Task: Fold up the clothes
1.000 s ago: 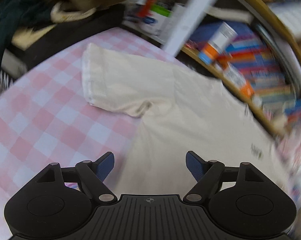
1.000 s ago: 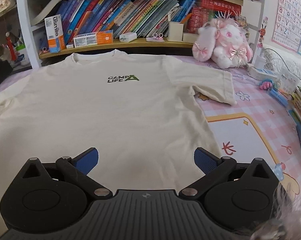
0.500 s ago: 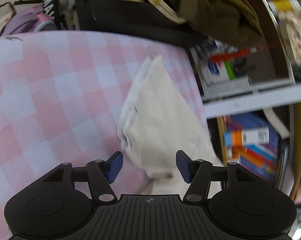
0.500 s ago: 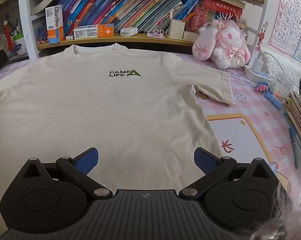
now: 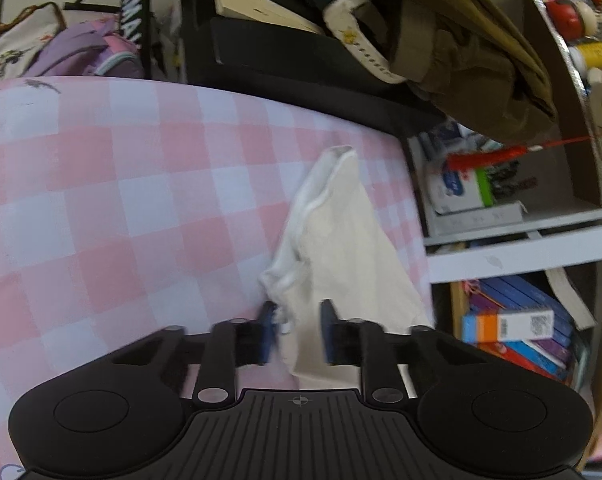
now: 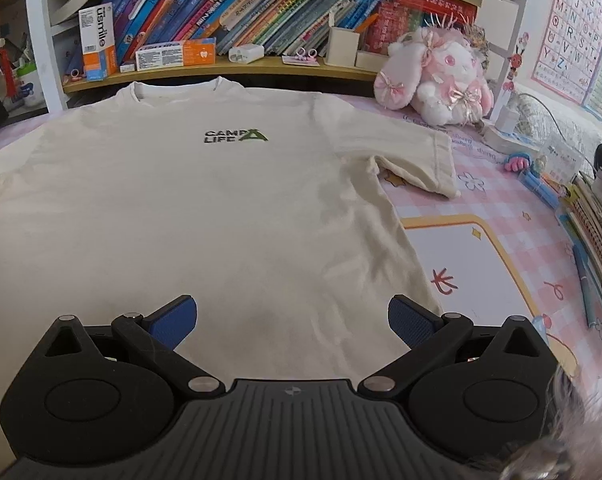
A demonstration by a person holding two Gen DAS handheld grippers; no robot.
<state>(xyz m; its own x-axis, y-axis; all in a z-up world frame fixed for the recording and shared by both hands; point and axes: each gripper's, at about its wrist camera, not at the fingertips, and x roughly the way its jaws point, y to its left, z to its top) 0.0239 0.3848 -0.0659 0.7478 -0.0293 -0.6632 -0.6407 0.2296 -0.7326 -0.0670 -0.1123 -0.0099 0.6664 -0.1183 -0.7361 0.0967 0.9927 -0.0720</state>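
**Left tongs at sleeve, right tongs wide over hem**

Cream T-shirt [image 6: 205, 200] lies flat, front up, on the pink-checked counter [image 6: 541, 216], collar toward the bookshelf [image 6: 229, 68], "CAMP LIFE" print on chest. R sleeve [image 6: 417, 160] spread out to the side w/ a small crease at the armpit.

Left tongs [image 5: 297, 332]: narrowed but not closed, blue pads [image 5: 329, 332] either side of the L sleeve's [image 5: 341, 248] bunched edge; the view is blurred, so can't tell if the pads touch the cloth yet. The sleeve runs away from the tongs over the checked cloth.

Right tongs [image 6: 293, 320]: spread wide, above the shirt's lower part near the hem, nothing btwn them.

Pink plush rabbit [image 6: 437, 84] sits at the counter's far R corner, apart from the shirt.
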